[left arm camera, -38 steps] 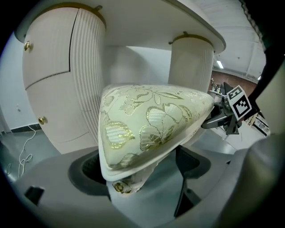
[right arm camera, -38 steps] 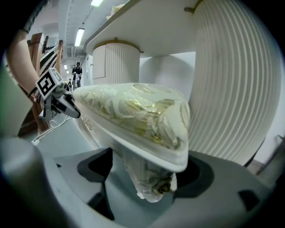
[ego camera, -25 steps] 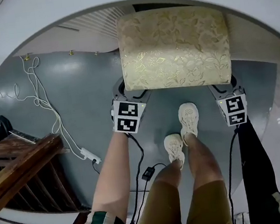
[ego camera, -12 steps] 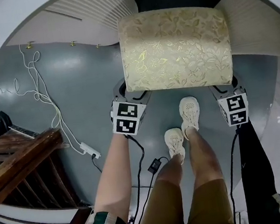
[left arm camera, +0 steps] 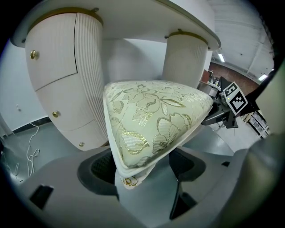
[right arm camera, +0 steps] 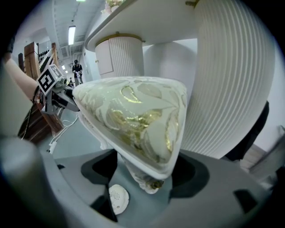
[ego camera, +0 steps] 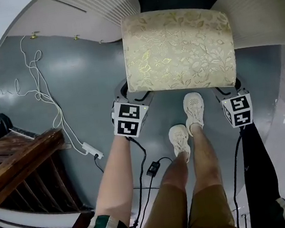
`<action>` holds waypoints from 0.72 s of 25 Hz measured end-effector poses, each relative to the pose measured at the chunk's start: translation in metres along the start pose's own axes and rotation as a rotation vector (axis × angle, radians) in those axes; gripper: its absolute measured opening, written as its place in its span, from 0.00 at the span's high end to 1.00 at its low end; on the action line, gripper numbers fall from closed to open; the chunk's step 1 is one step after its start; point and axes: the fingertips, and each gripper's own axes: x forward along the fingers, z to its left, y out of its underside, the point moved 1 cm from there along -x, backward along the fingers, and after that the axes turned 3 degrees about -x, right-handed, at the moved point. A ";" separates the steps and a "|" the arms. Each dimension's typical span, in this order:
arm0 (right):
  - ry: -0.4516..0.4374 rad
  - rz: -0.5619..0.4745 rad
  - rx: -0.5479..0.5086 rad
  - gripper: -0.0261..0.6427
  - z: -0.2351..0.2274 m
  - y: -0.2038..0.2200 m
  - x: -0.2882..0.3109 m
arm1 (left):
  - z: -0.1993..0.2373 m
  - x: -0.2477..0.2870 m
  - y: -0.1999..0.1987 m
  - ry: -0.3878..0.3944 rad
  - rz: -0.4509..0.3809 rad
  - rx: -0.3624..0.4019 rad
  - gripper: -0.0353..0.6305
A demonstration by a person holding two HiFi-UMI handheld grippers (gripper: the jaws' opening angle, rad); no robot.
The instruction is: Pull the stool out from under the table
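The stool (ego camera: 178, 47) has a gold floral cushion and stands on the grey floor, its far edge at the gap between the white table's ribbed pedestals (ego camera: 98, 8). My left gripper (ego camera: 131, 93) is shut on the stool's near left corner, and my right gripper (ego camera: 227, 89) is shut on its near right corner. In the left gripper view the cushion corner (left arm camera: 151, 124) fills the space between the left gripper's (left arm camera: 142, 171) jaws. The right gripper view shows the other corner (right arm camera: 133, 120) and a carved leg top inside the right gripper (right arm camera: 147, 176).
The person's two pale shoes (ego camera: 185, 126) stand just behind the stool, between the grippers. A white cable with a power strip (ego camera: 92, 155) trails across the floor at left. Dark wooden furniture (ego camera: 19, 162) fills the lower left. A black adapter (ego camera: 152, 169) lies by the legs.
The table's rim and pedestals have slid up and away in the head view, while the stool and both grippers kept their place. The stool has come out towards the person.
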 end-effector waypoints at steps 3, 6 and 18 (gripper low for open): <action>-0.002 0.006 0.003 0.41 -0.001 0.000 -0.001 | 0.000 -0.001 -0.001 0.005 0.001 -0.005 0.41; -0.005 0.012 0.002 0.41 -0.001 -0.001 0.000 | 0.000 -0.003 -0.001 0.005 0.014 -0.008 0.41; -0.064 0.114 0.030 0.42 0.002 -0.009 -0.003 | 0.004 -0.012 -0.007 0.028 0.092 -0.059 0.41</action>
